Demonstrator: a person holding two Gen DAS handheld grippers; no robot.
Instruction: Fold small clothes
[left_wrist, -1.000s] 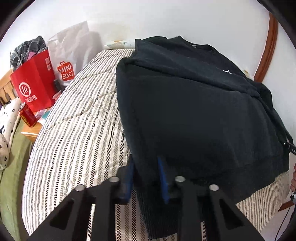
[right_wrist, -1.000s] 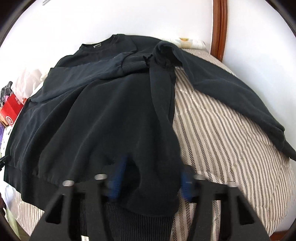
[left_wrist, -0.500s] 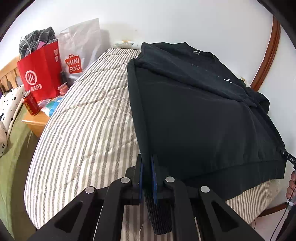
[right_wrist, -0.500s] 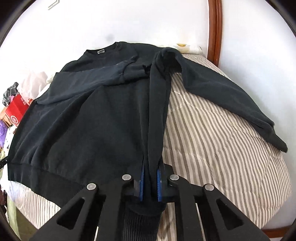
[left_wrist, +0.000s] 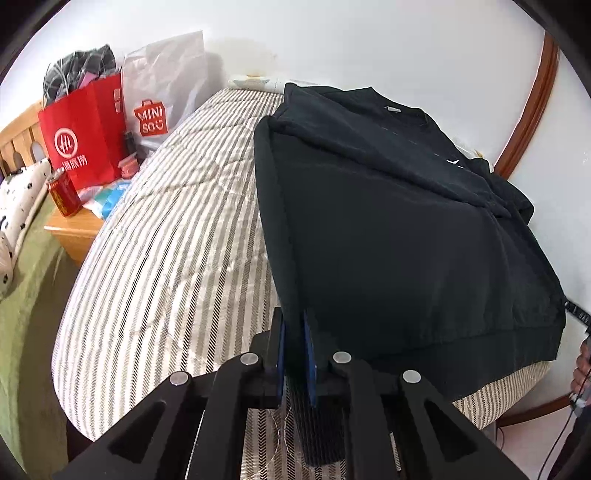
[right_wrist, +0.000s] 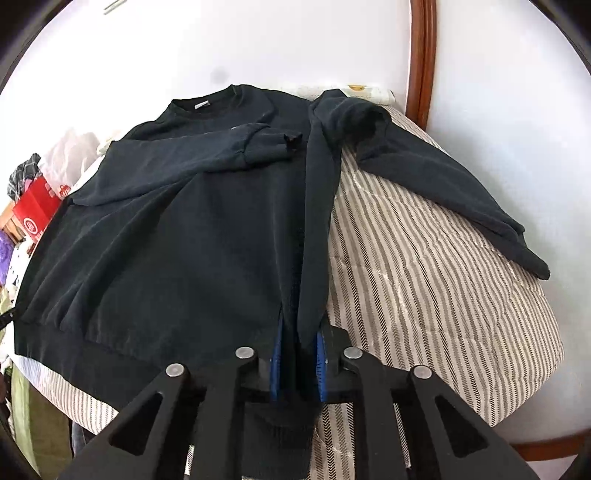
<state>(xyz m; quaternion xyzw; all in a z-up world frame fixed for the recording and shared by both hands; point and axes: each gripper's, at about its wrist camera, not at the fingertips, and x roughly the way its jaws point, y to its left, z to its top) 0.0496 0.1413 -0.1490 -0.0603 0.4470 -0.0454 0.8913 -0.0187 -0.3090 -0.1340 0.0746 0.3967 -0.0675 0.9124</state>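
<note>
Where the left wrist view looks along its fingers, one black sweatshirt (left_wrist: 399, 221) lies spread on one striped mattress (left_wrist: 166, 240). The left gripper (left_wrist: 294, 354) is clamped on the garment's left hem corner; the ribbed hem hangs below the two blue pads. One sleeve lies folded across the chest. Beside the bed stands one wooden nightstand (left_wrist: 74, 236) carrying one red bag (left_wrist: 83, 136), one white bag (left_wrist: 162, 96) and one red can (left_wrist: 64, 195). One spotted pillow (left_wrist: 18, 199) rests at the left edge. A brown curved frame (left_wrist: 532, 99) runs along the wall behind.

Seen from the right wrist view, the right gripper (right_wrist: 297, 365) is pinched shut on the sweatshirt (right_wrist: 177, 229) at its right side seam near the hem, and that edge is drawn up into a taut ridge. Two sleeves show: one folded over the chest, one stretched out over the mattress (right_wrist: 424, 288) to the right. The red bag (right_wrist: 35, 214) sits far left, partly hidden by the garment.
</note>
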